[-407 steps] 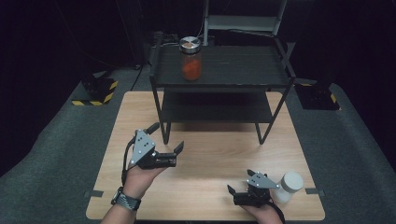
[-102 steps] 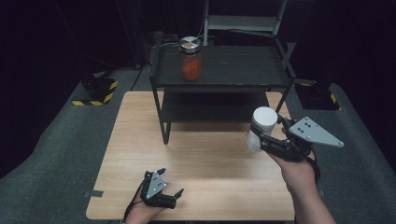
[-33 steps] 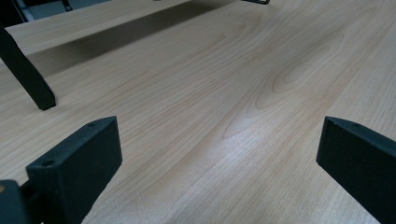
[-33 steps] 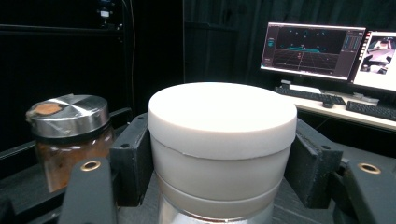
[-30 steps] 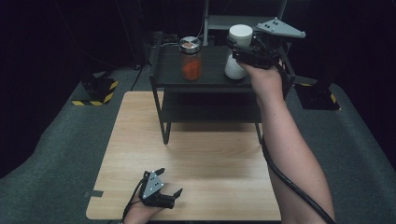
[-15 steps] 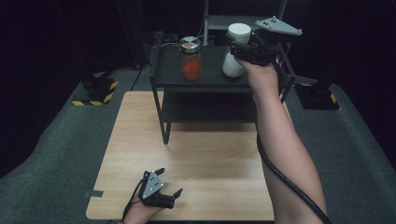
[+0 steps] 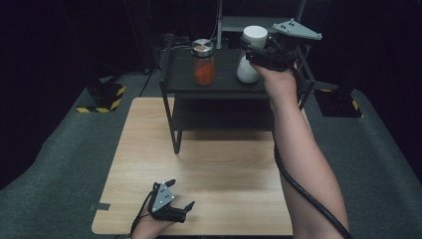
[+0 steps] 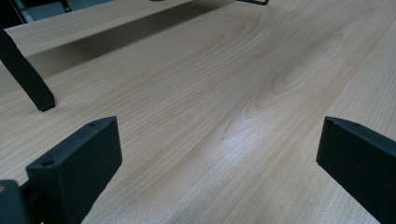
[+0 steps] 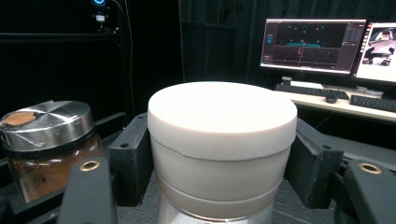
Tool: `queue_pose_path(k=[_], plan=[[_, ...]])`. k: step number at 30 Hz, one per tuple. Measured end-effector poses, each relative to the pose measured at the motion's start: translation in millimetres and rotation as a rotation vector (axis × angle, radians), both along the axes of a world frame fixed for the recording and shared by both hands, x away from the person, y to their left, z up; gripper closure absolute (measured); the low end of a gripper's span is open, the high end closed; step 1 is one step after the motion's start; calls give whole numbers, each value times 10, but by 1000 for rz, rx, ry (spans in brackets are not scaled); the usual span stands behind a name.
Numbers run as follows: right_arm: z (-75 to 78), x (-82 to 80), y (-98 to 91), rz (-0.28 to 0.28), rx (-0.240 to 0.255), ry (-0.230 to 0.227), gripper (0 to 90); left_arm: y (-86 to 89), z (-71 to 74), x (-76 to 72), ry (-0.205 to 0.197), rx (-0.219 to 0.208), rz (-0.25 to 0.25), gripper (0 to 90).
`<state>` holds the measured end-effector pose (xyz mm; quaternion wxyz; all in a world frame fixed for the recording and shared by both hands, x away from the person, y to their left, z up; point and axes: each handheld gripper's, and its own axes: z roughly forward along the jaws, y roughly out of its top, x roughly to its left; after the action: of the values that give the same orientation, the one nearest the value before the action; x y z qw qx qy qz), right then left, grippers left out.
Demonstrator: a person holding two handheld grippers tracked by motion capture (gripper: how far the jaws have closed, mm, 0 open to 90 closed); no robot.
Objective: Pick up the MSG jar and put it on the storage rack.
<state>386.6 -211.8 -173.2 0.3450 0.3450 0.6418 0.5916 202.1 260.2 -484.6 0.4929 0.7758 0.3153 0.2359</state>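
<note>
A white-lidded jar (image 7: 250,54) stands on the top shelf of the black rack (image 7: 226,84), and my right gripper (image 7: 259,54) is shut on it just under the lid. In the right gripper view the white jar (image 9: 222,144) sits between both black pads (image 9: 133,158), which press its sides. To its left on the same shelf stands a glass jar (image 7: 203,63) of orange-red powder with a metal lid (image 9: 46,122). My left gripper (image 7: 186,208) rests at the table's near edge, jaws wide open with nothing but wood between the fingers (image 8: 77,161).
The wooden table (image 7: 224,169) lies in front of the rack, whose lower shelf (image 7: 219,117) is dark. A rack leg (image 8: 23,74) stands ahead of the left gripper. Monitors (image 9: 310,46) and a keyboard sit on a desk beyond the rack. A hazard-striped base (image 7: 102,97) lies on the floor at left.
The right gripper has shifted slightly left and lower with the white jar, bringing it down on the top shelf. The left gripper has stayed still.
</note>
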Motion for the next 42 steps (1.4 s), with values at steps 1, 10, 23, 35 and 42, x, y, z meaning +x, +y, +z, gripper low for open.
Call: queue_pose_path(k=[1, 10, 23, 35, 42], plan=[[2, -1, 2, 0, 0, 1, 336, 1, 0, 0, 0, 0, 0, 4], [1, -7, 7, -4, -1, 1, 330, 4, -1, 2, 0, -1, -2, 4], [23, -37, 19, -33, 0, 29, 52, 14, -1, 10, 2, -4, -8, 4], [-44, -202, -27, -29, -4, 17, 0, 6, 2, 7, -1, 3, -10, 4], [-131, -343, -71, -8, -7, 10, 0, -1, 2, 0, -5, 7, -10, 4]])
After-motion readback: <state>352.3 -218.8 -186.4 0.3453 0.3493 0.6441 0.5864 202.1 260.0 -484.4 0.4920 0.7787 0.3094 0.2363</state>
